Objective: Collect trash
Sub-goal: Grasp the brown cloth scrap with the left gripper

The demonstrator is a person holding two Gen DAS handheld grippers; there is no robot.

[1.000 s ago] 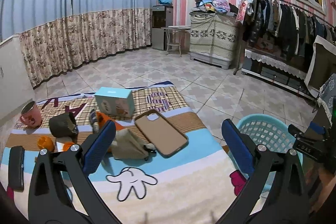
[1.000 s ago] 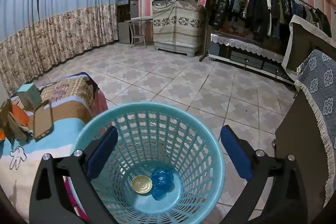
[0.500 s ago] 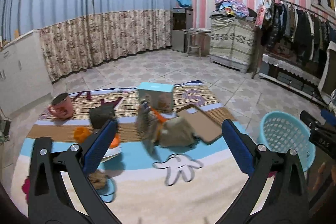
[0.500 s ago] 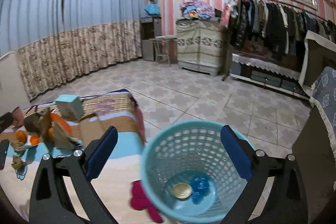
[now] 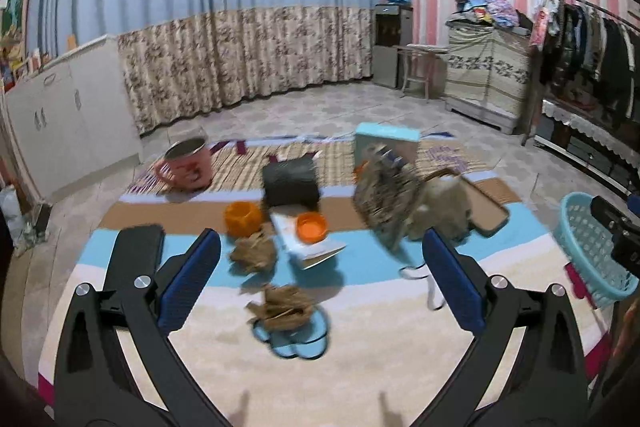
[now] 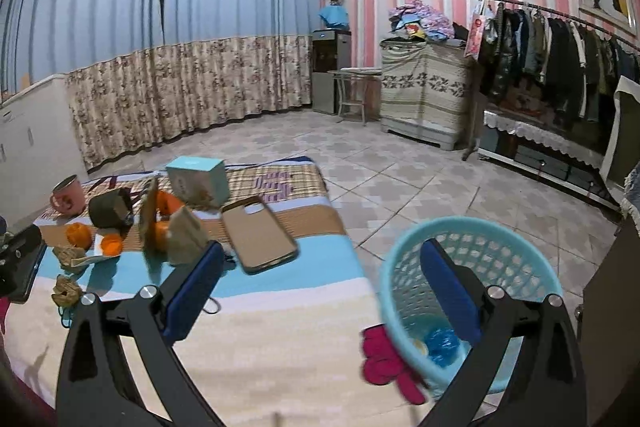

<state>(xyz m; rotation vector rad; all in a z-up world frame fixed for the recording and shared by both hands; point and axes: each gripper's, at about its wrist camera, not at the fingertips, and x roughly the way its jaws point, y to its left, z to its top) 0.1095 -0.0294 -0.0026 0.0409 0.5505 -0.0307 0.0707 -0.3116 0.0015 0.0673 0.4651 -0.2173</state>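
Note:
Two crumpled brown paper wads lie on the patterned blanket: one near the middle [image 5: 253,254] and one closer to me [image 5: 282,307]; both show small at the left of the right wrist view [image 6: 66,290]. My left gripper [image 5: 320,283] is open and empty, above the closer wad. The light blue trash basket [image 6: 472,291] stands on the floor right of the blanket and holds a blue wad [image 6: 440,341] and a round lid. My right gripper [image 6: 320,291] is open and empty, between blanket and basket. The basket also shows at the right edge of the left wrist view [image 5: 592,251].
On the blanket [image 5: 360,347] are a pink mug [image 5: 188,167], a dark pouch [image 5: 290,183], orange halves [image 5: 243,217], a teal box [image 5: 386,143], a phone case [image 6: 258,233], a brown paper bag [image 6: 186,237] and a black phone [image 5: 134,259]. Tiled floor lies beyond.
Both grippers swung left, from the basket toward the blanket. The paper wads came into the left wrist view; the basket slid to the right in both views.

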